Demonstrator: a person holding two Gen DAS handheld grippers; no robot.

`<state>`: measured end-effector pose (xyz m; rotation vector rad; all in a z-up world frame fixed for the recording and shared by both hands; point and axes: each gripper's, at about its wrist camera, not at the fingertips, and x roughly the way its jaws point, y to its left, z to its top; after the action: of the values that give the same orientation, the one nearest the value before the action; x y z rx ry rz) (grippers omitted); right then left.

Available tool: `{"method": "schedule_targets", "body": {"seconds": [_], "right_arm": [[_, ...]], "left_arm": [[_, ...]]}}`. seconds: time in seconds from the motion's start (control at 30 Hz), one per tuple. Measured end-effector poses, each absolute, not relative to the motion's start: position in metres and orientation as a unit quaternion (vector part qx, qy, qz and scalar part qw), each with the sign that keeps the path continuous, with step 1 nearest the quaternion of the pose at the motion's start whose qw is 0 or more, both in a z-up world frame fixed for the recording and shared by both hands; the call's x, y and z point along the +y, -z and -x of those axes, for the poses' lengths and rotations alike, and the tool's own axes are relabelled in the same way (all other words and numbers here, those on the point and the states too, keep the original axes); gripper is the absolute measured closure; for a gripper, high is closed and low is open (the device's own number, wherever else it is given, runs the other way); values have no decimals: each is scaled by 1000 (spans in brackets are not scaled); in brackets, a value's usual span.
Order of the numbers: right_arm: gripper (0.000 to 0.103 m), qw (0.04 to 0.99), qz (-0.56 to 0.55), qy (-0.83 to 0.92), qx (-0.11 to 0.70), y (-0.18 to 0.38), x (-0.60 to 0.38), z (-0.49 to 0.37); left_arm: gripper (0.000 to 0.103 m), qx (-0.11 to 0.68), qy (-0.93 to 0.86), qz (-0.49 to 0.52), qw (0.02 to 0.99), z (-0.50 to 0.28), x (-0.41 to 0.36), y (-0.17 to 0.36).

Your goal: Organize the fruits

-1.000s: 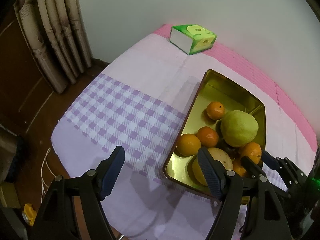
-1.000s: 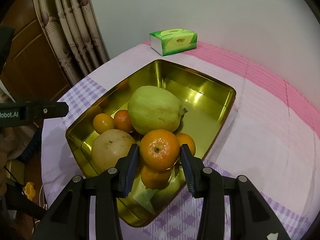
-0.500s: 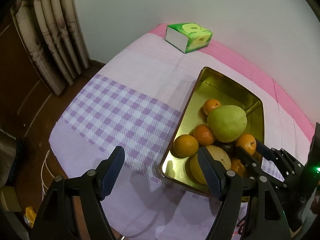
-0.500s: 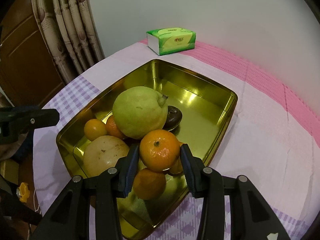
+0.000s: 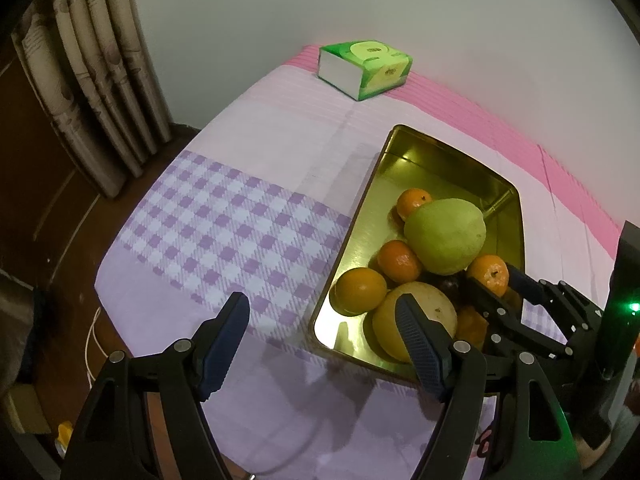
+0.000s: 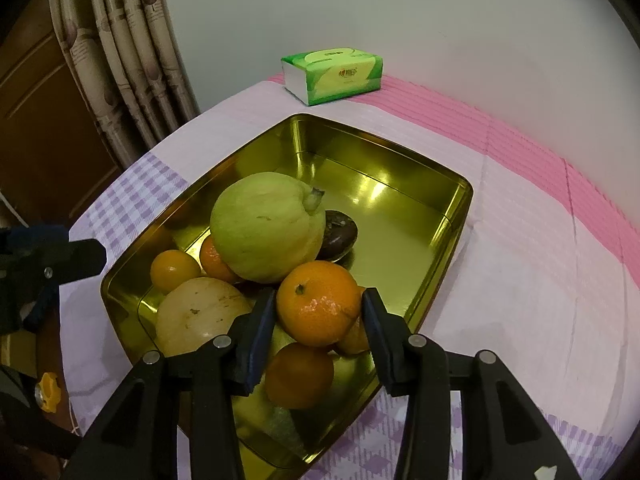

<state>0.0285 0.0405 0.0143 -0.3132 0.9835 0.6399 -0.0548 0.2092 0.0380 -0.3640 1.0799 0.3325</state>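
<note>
Setting: plain pale wall, curtain at the left, dark floor beyond the counter's edge.
Counter: covered by a cloth in pink stripes and purple check.
Tray: gold metal tray on the cloth, its far half bare, the fruit crowded at the near end.
Tissue box: green tissue box by the wall, well apart from the tray.
Green fruit: large pale-green fruit, stem up, resting on the pile.
Pale fruit: round yellowish fruit at the tray's near corner.
Held tangerine: tangerine between the pads of the right claw, above other oranges; the task's fruit was already over the tray.
Dark fruit: small brown fruit behind the green one.
Right claw state: jaws were opening, with the tangerine between them and barely touched by the pads; released or nearly so.
Left claw state: left claw spread wide and empty, over the cloth beside the tray.
Step advice: probably a set-down; open slowly and lift straight away, since the tangerine sat on rounded fruit and could roll.
View difference: right wrist view showed the dark fruit and the grip; left wrist view showed the checked cloth and the right claw from the side.
</note>
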Motion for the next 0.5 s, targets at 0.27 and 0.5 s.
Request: {"method": "schedule_targets", "body": {"seconds": [0.27, 0.5], "right_arm": [[44, 823, 147, -295, 462, -18, 39, -25], [22, 827, 152, -294, 454, -25, 39, -20]], "left_arm": [[27, 513, -156, 168, 827, 54, 209, -37], [27, 515, -157, 163, 827, 55, 208, -36]]}}
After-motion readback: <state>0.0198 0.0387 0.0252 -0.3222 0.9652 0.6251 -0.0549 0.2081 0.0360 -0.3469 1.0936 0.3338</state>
